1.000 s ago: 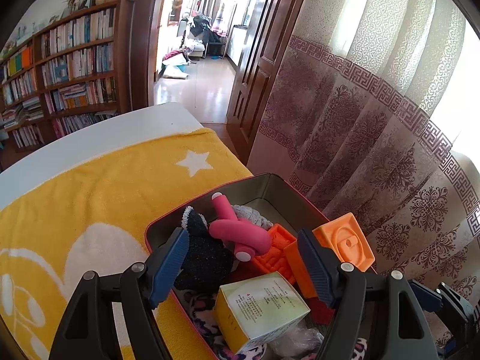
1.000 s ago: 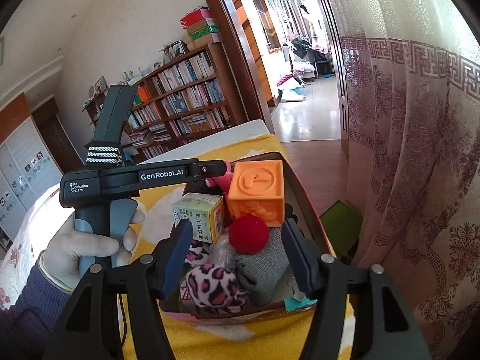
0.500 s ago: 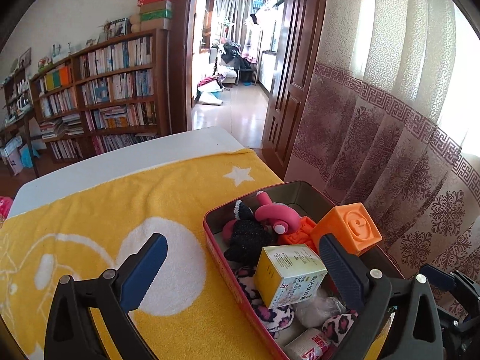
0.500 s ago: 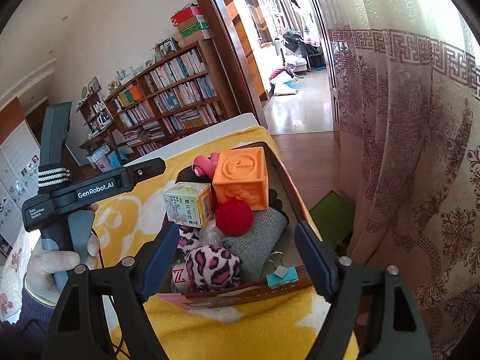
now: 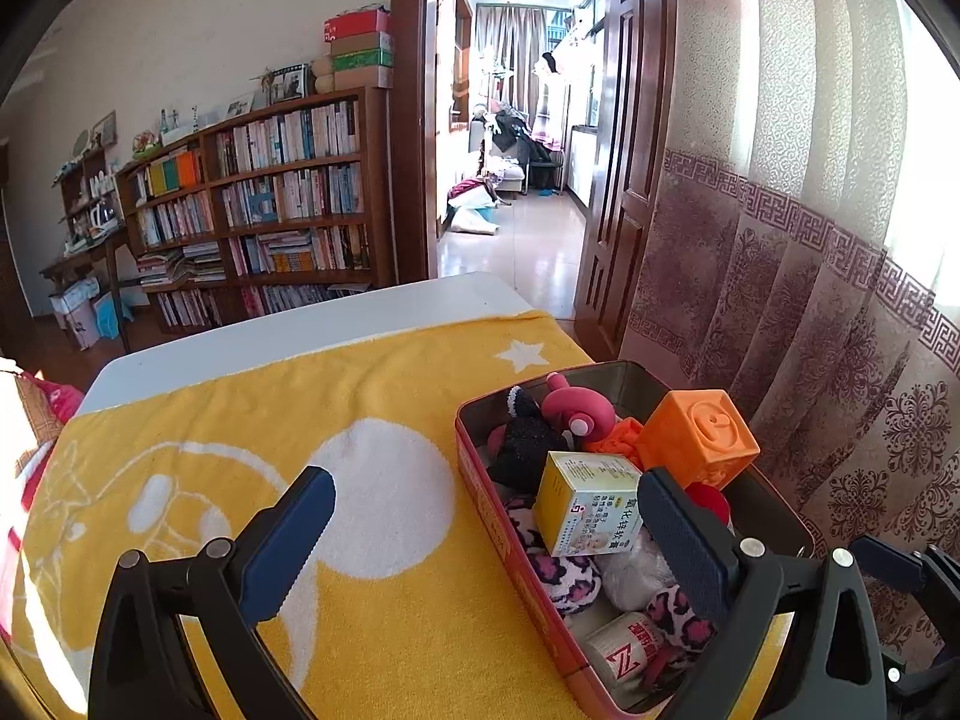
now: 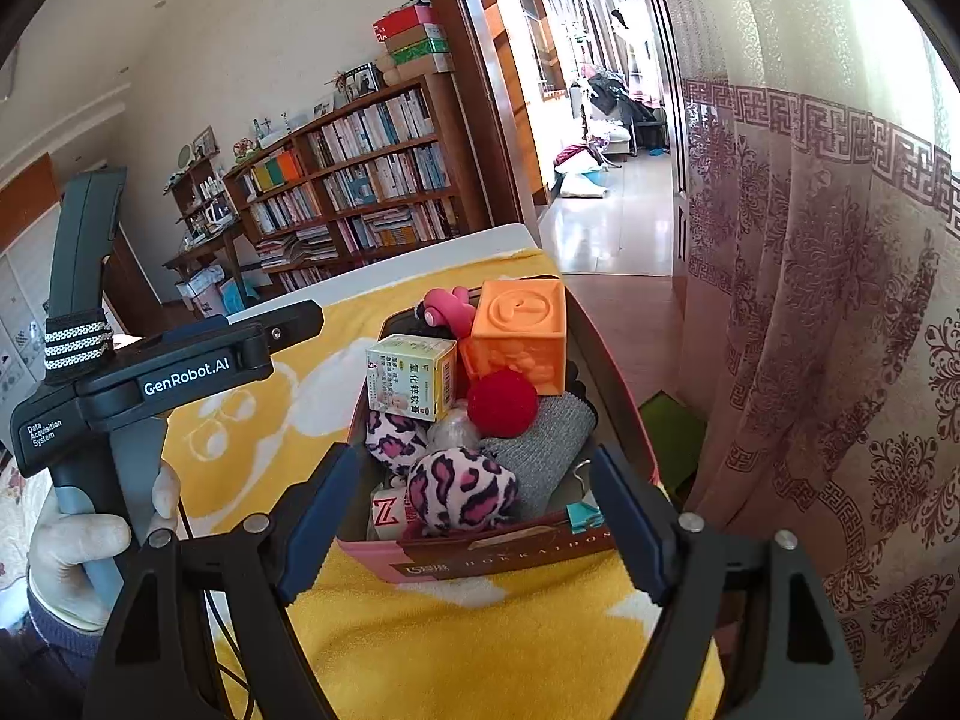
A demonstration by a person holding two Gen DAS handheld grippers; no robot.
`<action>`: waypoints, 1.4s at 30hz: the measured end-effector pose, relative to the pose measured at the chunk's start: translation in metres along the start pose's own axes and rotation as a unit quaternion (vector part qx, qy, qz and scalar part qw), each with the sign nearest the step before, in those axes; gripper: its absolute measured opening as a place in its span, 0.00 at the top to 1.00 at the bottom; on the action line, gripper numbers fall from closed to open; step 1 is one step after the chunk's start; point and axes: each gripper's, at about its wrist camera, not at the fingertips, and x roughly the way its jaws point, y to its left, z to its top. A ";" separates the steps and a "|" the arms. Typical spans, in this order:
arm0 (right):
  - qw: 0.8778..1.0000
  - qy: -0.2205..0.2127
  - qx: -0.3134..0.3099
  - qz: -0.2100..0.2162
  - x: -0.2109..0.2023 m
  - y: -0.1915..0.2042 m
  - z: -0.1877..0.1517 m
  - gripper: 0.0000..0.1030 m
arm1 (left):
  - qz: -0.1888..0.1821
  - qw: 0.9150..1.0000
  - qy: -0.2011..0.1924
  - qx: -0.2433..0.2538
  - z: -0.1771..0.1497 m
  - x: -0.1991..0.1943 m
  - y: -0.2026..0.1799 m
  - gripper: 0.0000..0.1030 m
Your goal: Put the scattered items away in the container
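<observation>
The tin container (image 6: 624, 414) lies just ahead of the right claw (image 6: 462, 516), its long axis running away from it; the left claw (image 5: 480, 540) has it off to its right. Both claws stand apart and empty. The orange cube (image 6: 522, 336) and yellow box (image 6: 411, 375) sit heaped inside. Whether anything is left on the towel-covered worktop (image 5: 240, 432) outside view cannot be told.

The left hand-held gripper (image 6: 288, 324) reads "GenRobot.AI" and "Data Acquisition System".

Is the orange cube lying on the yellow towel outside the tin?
No, the orange cube sits inside the tin, piled on the other items.
</observation>
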 end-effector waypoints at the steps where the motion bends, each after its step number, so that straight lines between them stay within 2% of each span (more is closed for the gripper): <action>1: 1.000 0.000 -0.001 -0.001 -0.001 0.001 -0.001 0.20 | -0.001 1.000 -0.001 -0.003 -0.001 -0.002 0.000 0.01; 17: 1.000 0.003 -0.010 -0.006 -0.009 0.006 -0.012 0.20 | 0.005 1.000 -0.001 -0.001 -0.014 -0.017 -0.008 0.01; 26: 1.000 0.006 -0.001 0.006 -0.001 0.005 -0.011 0.20 | 0.007 1.000 0.003 0.003 -0.020 -0.017 -0.012 0.01; 33: 1.000 0.013 -0.004 0.008 0.008 0.008 -0.011 0.20 | -0.007 0.999 0.031 -0.012 -0.025 -0.008 -0.010 0.01; 38: 1.000 0.016 0.008 0.008 0.012 0.003 -0.011 0.20 | 0.026 0.999 0.041 0.017 -0.031 -0.001 -0.019 0.01; 42: 1.000 0.017 0.016 0.005 0.013 -0.001 -0.011 0.20 | 0.012 0.999 0.034 0.038 -0.035 -0.001 -0.025 0.01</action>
